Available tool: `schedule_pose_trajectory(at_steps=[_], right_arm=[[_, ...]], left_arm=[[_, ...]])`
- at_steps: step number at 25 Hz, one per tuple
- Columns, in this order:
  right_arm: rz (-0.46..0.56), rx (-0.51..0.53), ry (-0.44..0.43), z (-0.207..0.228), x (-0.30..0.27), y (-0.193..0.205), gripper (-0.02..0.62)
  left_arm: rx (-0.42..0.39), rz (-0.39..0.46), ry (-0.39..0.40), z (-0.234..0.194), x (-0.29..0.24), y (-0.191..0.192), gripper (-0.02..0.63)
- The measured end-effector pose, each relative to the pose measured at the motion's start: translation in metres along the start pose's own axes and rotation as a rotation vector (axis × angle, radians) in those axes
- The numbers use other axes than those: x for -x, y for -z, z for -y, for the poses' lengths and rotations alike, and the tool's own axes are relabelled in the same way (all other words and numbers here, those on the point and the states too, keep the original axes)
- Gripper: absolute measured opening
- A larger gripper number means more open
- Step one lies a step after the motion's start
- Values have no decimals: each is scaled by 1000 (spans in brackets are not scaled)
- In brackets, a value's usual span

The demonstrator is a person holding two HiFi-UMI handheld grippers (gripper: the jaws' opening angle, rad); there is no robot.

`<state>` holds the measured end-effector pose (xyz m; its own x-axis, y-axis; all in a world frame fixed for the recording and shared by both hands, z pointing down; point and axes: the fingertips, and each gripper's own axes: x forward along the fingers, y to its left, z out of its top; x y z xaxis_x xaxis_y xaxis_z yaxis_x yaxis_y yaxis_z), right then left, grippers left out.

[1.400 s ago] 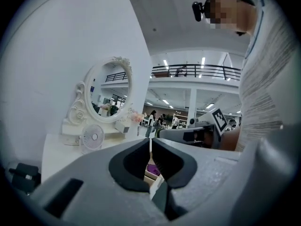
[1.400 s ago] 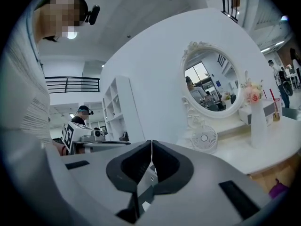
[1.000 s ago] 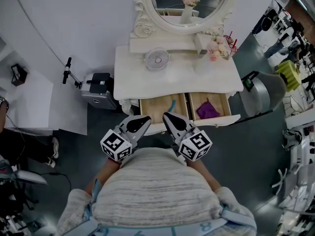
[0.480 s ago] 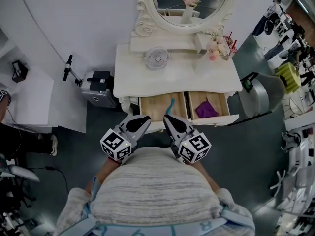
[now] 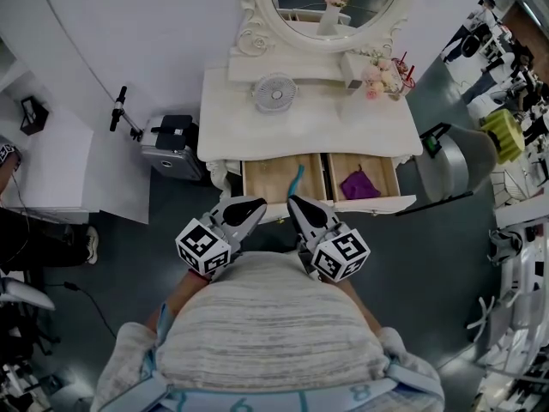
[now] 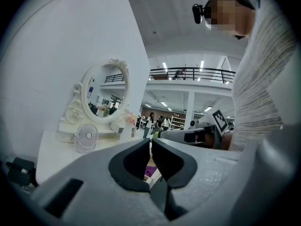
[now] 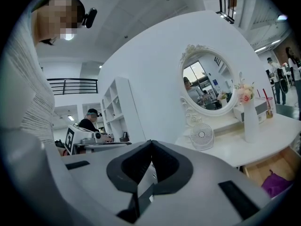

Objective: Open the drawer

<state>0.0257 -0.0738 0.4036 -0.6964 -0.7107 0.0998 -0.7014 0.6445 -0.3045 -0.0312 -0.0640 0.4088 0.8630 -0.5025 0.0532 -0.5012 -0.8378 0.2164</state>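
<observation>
Just ahead of both tool tips, the pale wooden drawer [image 5: 268,180] of the white dressing table [image 5: 343,118] stands pulled out, unchanged from a second ago. The left tool [image 5: 256,204] and right tool [image 5: 293,202] are both closed on nothing, just clear of its front. The opening looks done.

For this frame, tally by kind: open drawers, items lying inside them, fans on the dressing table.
Open drawers: 2 (left drawer, right drawer)
Items inside: 2 (teal item, purple cloth)
Fan: 1
Total: 5
</observation>
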Motion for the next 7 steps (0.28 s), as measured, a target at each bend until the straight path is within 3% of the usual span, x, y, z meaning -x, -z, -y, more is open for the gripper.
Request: schedule_pose_trajectory(at_steps=[7], right_arm=[[-7,-6,1,0,0,4,9]], left_arm=[[7,-1,-3,0,3,2,25]])
